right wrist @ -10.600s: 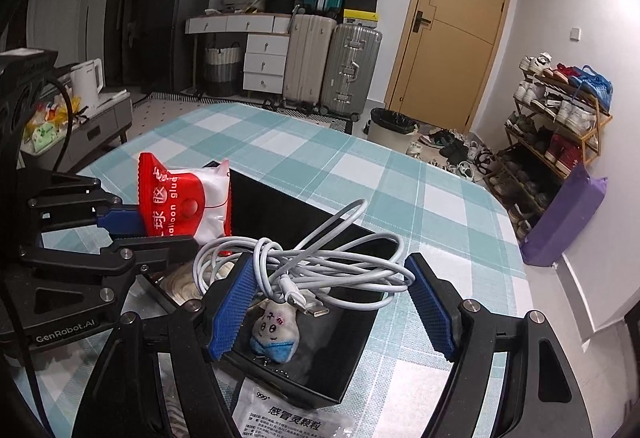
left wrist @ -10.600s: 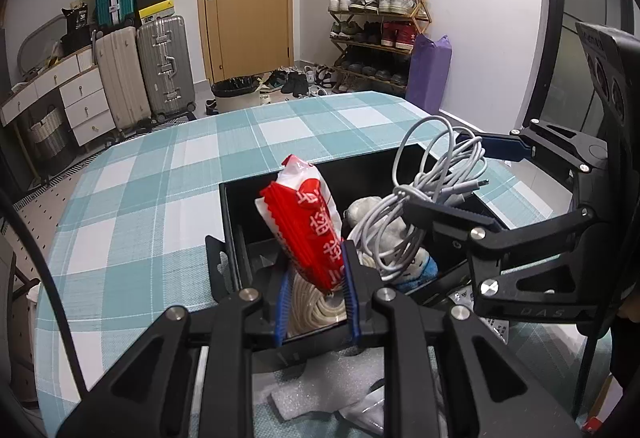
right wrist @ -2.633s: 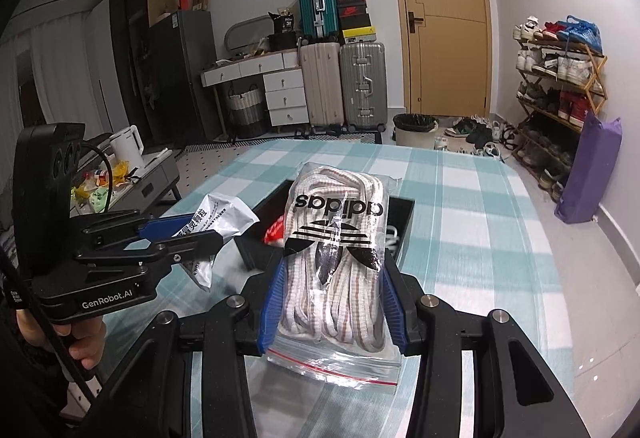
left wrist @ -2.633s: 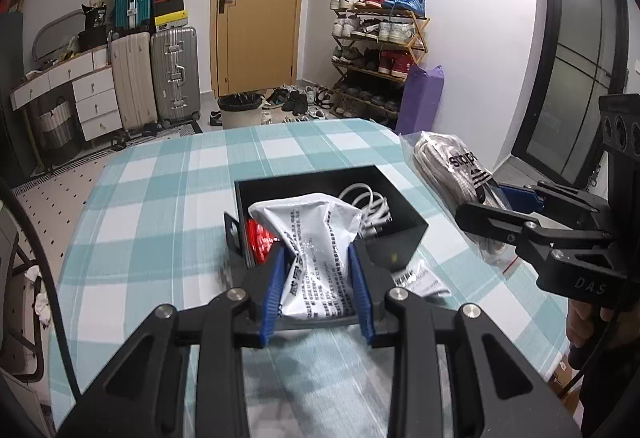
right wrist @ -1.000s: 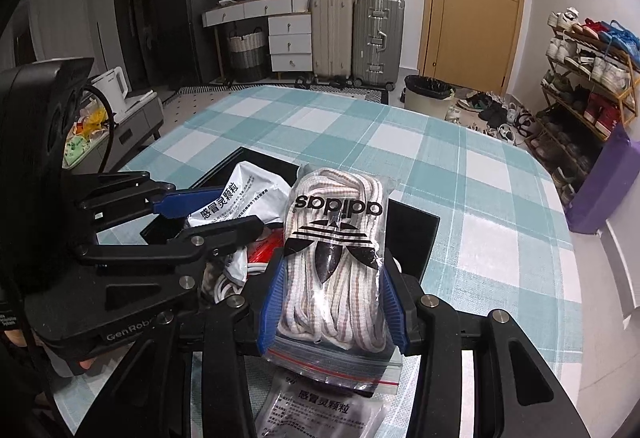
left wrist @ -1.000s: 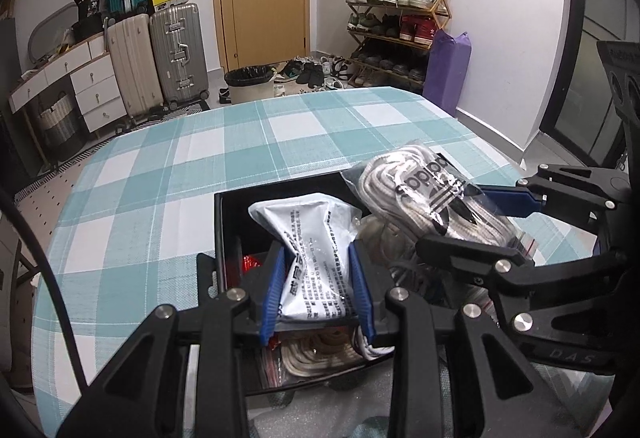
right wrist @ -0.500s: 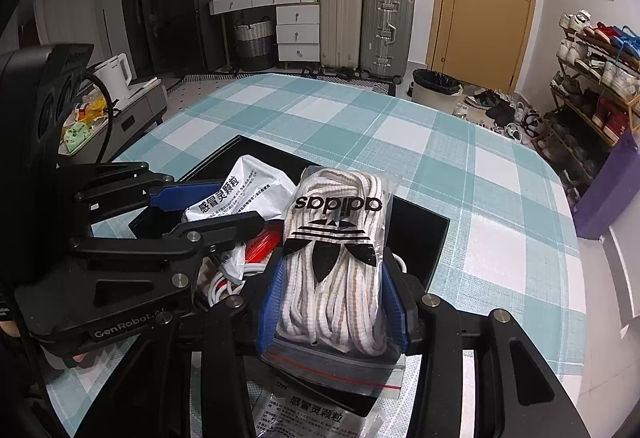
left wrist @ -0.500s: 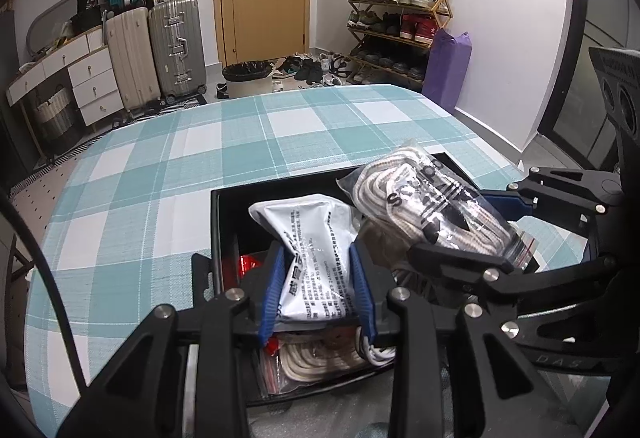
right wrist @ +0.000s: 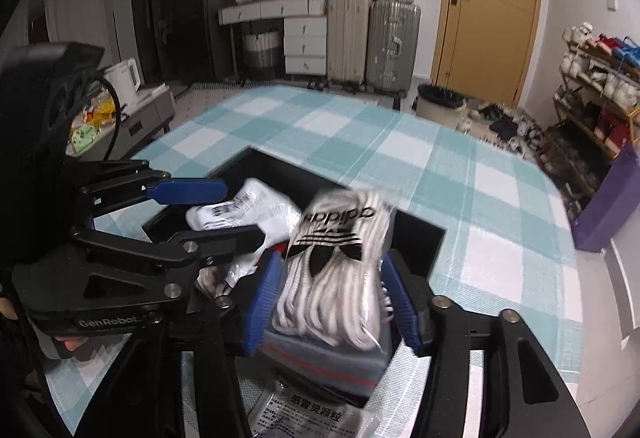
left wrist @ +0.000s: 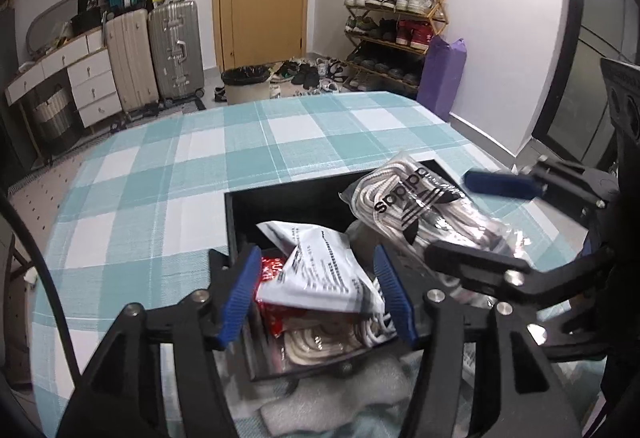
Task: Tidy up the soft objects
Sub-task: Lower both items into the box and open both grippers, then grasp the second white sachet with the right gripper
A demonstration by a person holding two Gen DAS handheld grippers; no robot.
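A black box [left wrist: 232,214] [right wrist: 420,234] stands on the checked table. My left gripper [left wrist: 316,298] [right wrist: 216,214] is over its near side with the jaws opening. A white printed pouch [left wrist: 320,270] [right wrist: 244,210] lies loose between the blue pads, tilted onto the box's contents. Beside it, my right gripper [right wrist: 332,302] [left wrist: 480,222] is also opening. The clear adidas bag of white laces [right wrist: 340,258] [left wrist: 420,206] leans between its pads, blurred, with a gap on both sides. A red packet [left wrist: 272,266] and a coiled rope [left wrist: 320,338] sit underneath in the box.
Another white printed pouch [right wrist: 308,410] lies on the table in front of the box, next to a white foam sheet [left wrist: 320,394]. The teal checked tablecloth [left wrist: 160,178] stretches beyond. Suitcases, a shoe rack and a door stand far behind.
Both grippers have spread their jaws. The white pouch and the adidas bag, gripped half a second ago, now sit loose and have tipped down into the box.
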